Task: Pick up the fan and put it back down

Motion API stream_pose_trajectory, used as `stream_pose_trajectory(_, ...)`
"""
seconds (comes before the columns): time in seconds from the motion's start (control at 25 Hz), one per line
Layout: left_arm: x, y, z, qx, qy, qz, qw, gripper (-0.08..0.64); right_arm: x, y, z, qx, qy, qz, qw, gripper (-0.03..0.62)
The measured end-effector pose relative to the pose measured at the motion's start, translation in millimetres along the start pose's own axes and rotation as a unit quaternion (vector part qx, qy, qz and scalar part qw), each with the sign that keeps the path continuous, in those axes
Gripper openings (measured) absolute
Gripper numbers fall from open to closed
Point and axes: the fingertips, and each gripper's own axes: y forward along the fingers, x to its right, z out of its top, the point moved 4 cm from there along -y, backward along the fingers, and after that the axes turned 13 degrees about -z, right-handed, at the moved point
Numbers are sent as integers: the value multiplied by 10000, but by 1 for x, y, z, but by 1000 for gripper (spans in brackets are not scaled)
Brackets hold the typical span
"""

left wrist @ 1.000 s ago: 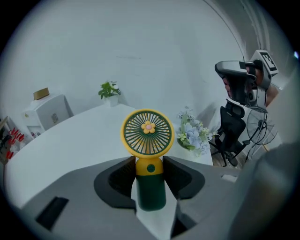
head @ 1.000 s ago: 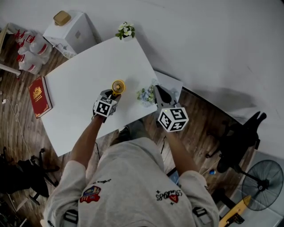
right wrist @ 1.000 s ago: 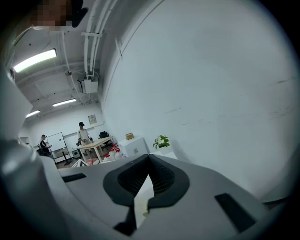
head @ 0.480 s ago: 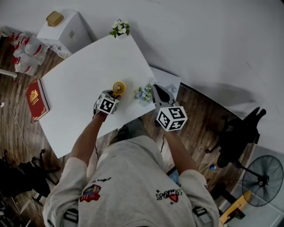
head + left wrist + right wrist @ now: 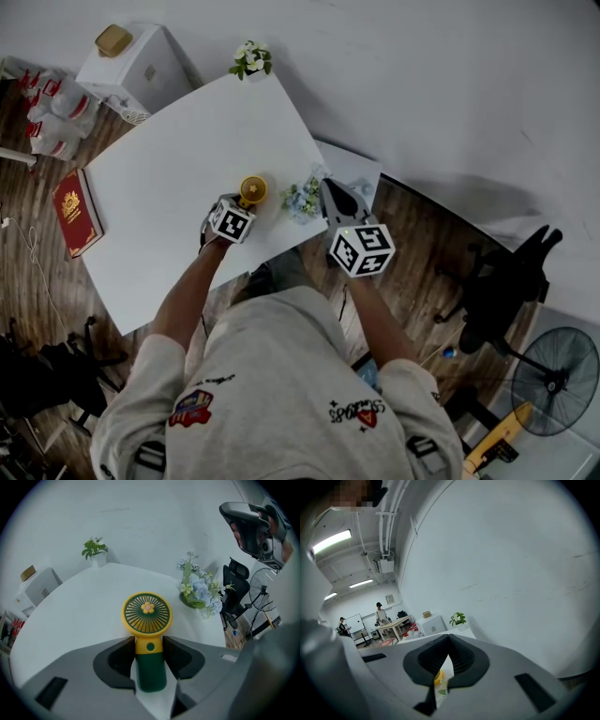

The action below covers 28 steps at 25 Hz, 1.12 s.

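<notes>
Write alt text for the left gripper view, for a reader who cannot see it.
A small handheld fan, yellow head and green handle, stands upright, clamped at its neck between the two grey fingers of the left gripper. Behind it a white table holds a bunch of blue and white flowers at right and a small potted plant at the far edge.

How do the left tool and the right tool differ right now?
The left tool grips the fan by its handle; the right tool is shut on nothing. The left tool tilts steeply down over the white table; the right tool points nearer level, toward the wall. Both carry marker cubes.
</notes>
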Motion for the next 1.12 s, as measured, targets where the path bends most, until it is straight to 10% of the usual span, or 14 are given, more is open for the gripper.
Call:
stream_pose_trajectory(0.76,0,-74,-24,550,-272,2,9981,207,-40,4,21,207,-250,512,9982,2)
stream_pose_trajectory(1.12,-20,-155,-32,1399,-501,660,9867,8,-79,-2,32,358,-479,871,9944,1)
